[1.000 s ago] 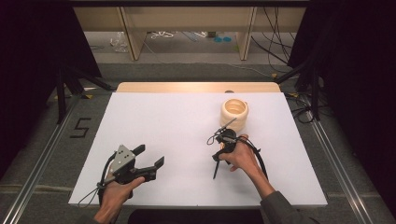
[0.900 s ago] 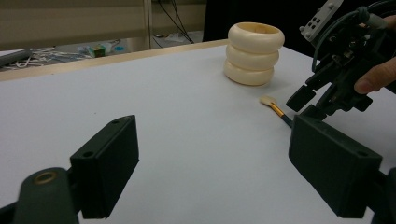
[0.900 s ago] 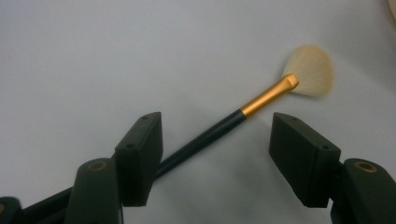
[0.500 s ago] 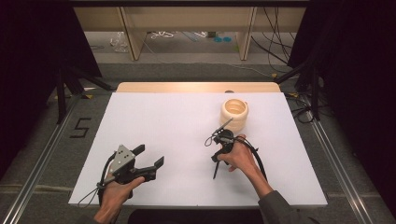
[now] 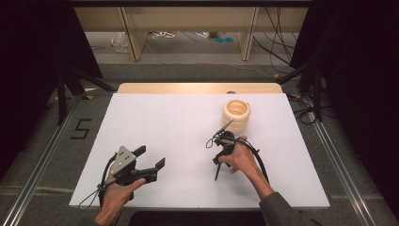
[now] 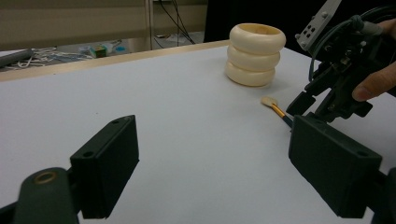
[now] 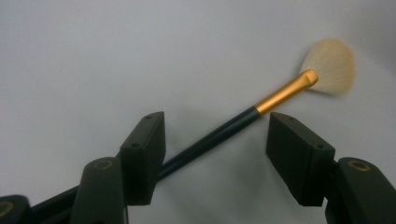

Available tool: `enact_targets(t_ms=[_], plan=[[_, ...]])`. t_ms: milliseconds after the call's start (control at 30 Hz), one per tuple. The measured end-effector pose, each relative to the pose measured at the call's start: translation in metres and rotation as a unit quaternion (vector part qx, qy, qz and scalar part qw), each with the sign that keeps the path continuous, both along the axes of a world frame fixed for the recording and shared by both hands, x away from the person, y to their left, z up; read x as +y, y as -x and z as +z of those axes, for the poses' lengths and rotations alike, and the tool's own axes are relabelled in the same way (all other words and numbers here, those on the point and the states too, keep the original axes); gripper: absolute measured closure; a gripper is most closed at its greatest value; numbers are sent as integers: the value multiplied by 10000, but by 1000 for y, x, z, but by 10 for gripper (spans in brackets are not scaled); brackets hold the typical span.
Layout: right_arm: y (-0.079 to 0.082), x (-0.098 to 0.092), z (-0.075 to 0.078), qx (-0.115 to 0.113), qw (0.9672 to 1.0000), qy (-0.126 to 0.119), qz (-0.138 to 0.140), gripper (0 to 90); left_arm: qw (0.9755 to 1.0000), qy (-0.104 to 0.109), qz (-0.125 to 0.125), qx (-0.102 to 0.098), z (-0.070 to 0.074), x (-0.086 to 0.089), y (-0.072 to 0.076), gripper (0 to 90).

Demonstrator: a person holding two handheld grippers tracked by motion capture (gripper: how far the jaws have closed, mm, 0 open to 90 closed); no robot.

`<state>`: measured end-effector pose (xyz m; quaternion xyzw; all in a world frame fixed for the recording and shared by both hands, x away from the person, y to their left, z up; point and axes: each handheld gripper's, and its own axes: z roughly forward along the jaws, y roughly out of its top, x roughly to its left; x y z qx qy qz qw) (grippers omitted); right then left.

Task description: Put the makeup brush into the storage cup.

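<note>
While the left gripper (image 5: 149,160) rests apart and empty, right gripper (image 7: 215,140) jaws, just closing, straddle the brush (image 7: 261,105) unclamped.

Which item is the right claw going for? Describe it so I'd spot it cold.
On the white table, look just in front of the cream ringed holder. Lying flat there, between the right claw's open jaws, is the makeup brush: black handle, gold ferrule, pale fan bristles.

A white table (image 5: 155,127) carries a cream ringed holder (image 5: 236,114) and a brush (image 7: 261,105).
</note>
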<state>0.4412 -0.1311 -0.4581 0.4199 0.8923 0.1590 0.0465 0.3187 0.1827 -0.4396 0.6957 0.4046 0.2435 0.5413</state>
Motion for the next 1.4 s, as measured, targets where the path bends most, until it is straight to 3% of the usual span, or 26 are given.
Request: enact_targets(t_ms=[600, 800, 1400], plan=[[0, 6, -3, -41, 9991, 367, 188, 453, 10000, 11, 12, -7, 0, 0, 0, 159], [0, 5, -2, -17, 9990, 376, 250, 491, 10000, 16, 17, -8, 0, 1, 0, 159], [-8, -4, 1, 119, 9984, 384, 408, 746, 10000, 13, 16, -8, 0, 1, 0, 159]])
